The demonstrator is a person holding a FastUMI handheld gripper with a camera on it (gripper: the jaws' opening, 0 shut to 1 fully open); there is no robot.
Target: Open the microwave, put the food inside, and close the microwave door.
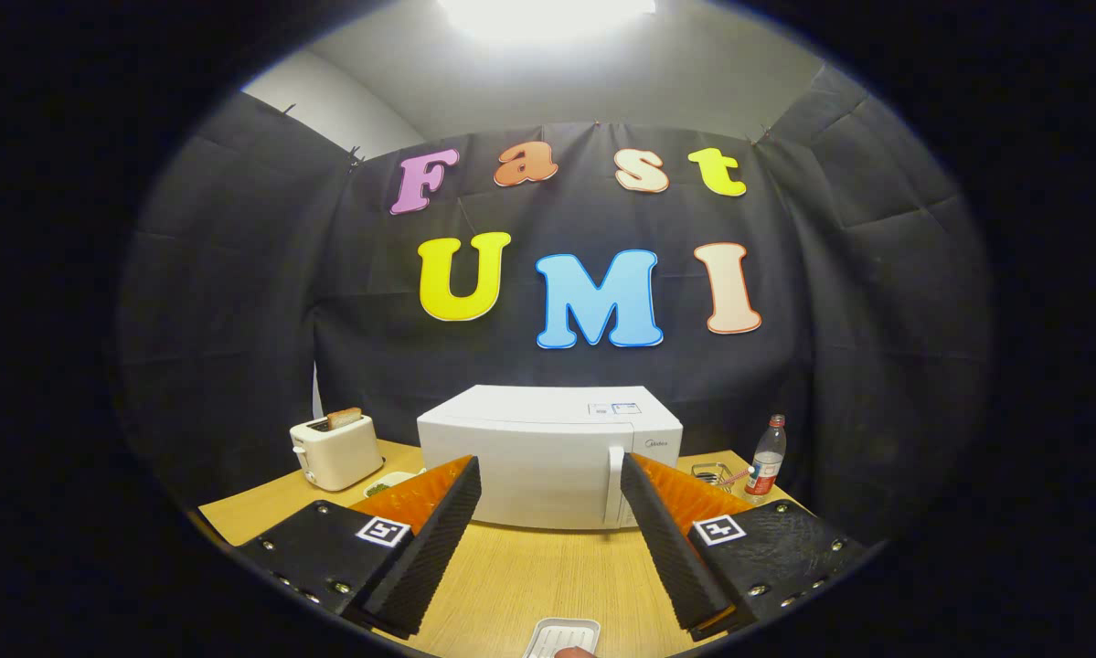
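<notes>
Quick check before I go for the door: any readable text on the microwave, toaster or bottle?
No text is readable.
microwave: small mark above the handle, too small to read.
Microwave top: sticker, too small to read.
bottle: label blurred.
toaster: no text visible.
gripper: open, microwave beyond its fingers; square markers show patterns, no words.

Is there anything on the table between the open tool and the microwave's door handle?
Nothing visible. The tool is open, and bare light wooden tabletop runs from its fingers to the closed white box-shaped microwave. Its white vertical handle stands unobstructed. The white toaster and clear plastic bottle sit off to either side.
</notes>
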